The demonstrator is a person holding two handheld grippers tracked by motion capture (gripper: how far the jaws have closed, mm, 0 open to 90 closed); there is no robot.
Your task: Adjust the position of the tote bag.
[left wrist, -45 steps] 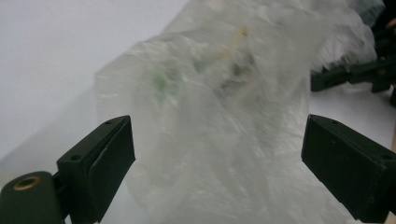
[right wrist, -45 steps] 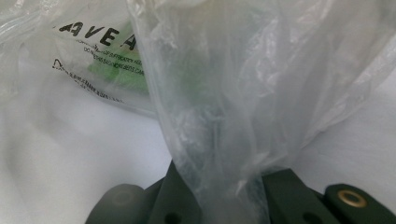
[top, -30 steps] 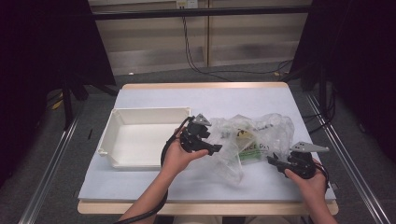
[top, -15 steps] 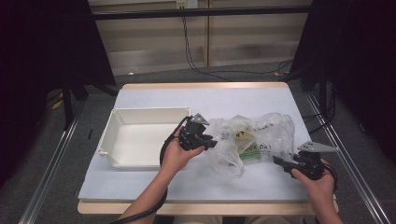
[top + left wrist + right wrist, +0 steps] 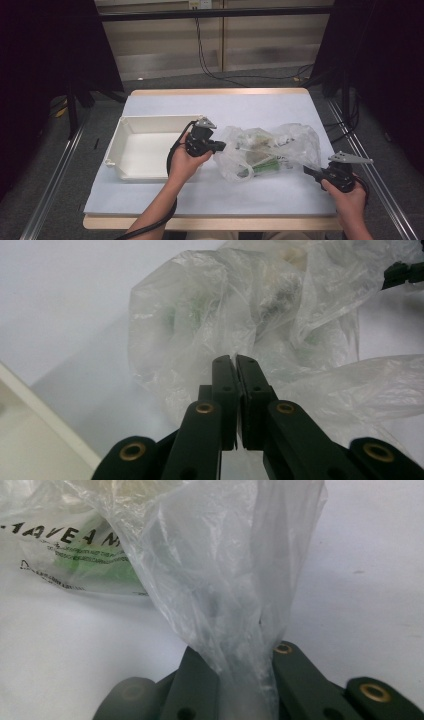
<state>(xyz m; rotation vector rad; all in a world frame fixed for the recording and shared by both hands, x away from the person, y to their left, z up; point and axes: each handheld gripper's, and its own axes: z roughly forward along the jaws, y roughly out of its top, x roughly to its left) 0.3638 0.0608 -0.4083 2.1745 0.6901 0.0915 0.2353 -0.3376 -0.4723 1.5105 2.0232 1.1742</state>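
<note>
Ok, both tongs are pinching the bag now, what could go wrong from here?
1. The thin clear plastic bag is stretched between the left tongs and right tongs; pulling further may tear it.
2. The film could slip from the right tongs.
3. The contents might spill onto the white table.

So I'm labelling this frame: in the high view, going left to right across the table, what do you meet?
White tray → left gripper, shut on the plastic bag's left edge → plastic bag → right gripper, shut on the bag's right end.
</note>
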